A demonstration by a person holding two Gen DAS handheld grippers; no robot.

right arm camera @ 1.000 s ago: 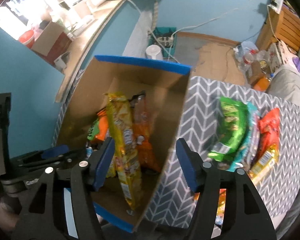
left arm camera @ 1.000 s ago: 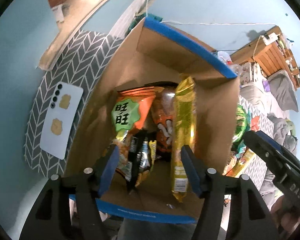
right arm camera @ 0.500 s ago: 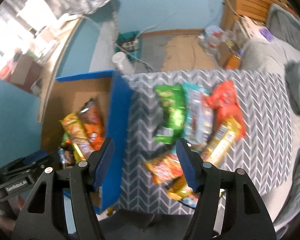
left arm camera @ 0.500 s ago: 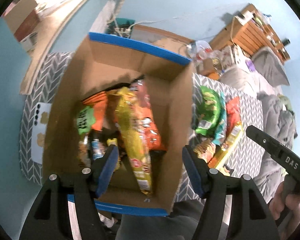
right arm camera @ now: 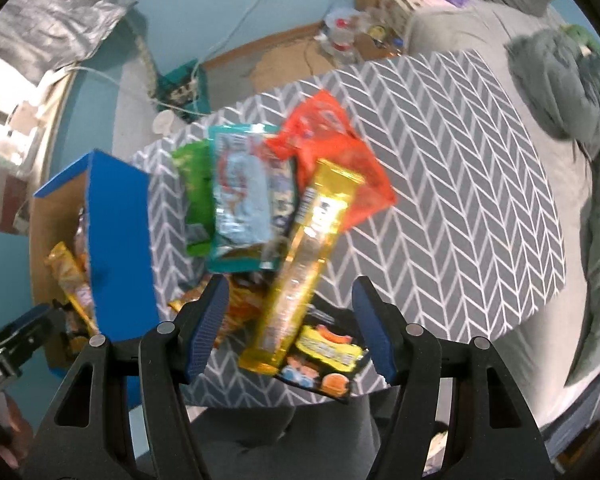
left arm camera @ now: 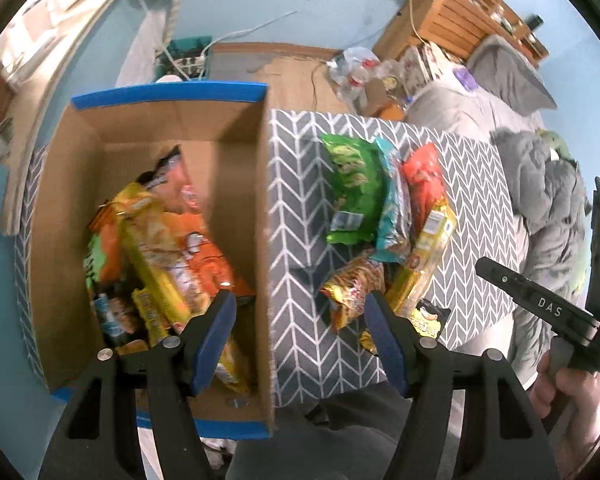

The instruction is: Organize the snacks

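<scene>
Snacks: gold stick pack [right arm camera: 300, 268] looks light, crinkly, slippery; pinch mid-length. Your right gripper [right arm camera: 290, 322] gapes wide, empty; left gripper [left arm camera: 300, 338] just widened, empty.

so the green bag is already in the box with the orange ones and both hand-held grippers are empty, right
Not quite. The green bag is not in the box; it lies on the chevron cloth beside the box, next to the teal bag, as the left wrist view shows. Orange bags are in the box, and both hand-held grippers, left and right, are empty.
</scene>
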